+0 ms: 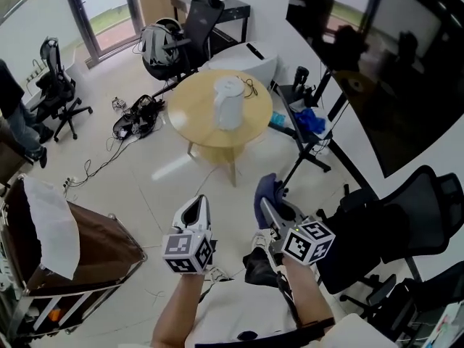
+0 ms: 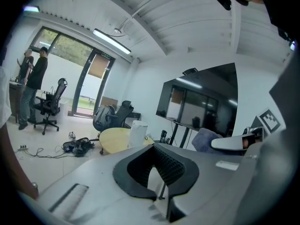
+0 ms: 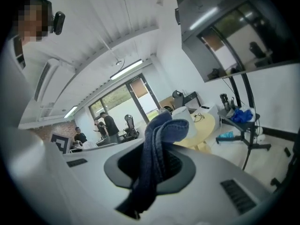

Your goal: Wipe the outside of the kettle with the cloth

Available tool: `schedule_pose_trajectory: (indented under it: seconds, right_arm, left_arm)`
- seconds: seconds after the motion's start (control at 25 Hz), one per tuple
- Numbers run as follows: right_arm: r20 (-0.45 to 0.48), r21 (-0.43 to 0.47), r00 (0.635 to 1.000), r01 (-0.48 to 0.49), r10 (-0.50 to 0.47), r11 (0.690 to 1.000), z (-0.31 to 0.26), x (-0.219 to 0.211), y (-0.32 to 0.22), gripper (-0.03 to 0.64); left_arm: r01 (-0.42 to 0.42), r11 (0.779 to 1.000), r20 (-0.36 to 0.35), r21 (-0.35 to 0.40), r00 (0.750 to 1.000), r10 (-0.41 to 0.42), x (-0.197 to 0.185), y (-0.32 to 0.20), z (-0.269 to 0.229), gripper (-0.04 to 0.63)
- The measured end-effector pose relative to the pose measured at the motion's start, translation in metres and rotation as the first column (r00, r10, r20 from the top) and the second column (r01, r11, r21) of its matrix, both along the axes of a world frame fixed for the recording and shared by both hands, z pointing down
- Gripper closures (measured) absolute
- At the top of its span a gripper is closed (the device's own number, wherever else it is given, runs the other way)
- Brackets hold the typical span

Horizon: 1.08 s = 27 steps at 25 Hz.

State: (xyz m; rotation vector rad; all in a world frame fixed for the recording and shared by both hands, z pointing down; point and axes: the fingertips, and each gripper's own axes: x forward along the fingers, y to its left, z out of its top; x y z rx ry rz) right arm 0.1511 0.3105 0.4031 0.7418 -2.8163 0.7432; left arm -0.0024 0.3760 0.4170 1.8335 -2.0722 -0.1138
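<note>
White kettle stands upright near the middle of the round wooden bench, well apart from both grippers. Dark blue cloth hangs pinched in the closed fingers of the right gripper. The left gripper has its fingers closed on nothing. Bare floor lies between them and the bench. A black stand splays its legs just right of that gap, with an office chair and tangled cables beyond.

White kettle, dark blue cloth, pale wooden table, black office chair
</note>
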Motion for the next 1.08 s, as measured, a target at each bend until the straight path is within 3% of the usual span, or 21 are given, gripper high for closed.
schedule_pose_trajectory:
  seconds: [0.12,0.44,1.08]
  right_arm:
    - [-0.023,0.070,1.000,0.009,-0.007,0.998,-0.016,-0.009,-0.007,0.552]
    - [-0.015,0.091,0.999,0.044,-0.043,0.995,-0.030,-0.021,-0.010,0.552]
    - [0.008,0.042,0.999,0.044,-0.044,0.998,-0.021,-0.016,-0.022,0.552]
  left_arm:
    - [0.007,1.000,0.009,0.022,1.000,-0.008,-0.006,0.000,-0.013,0.586]
    - [-0.013,0.998,0.008,0.063,1.000,0.012,-0.005,-0.005,-0.032,0.586]
    - [-0.057,0.997,-0.012,0.054,0.998,0.058,0.015,-0.030,-0.028,0.586]
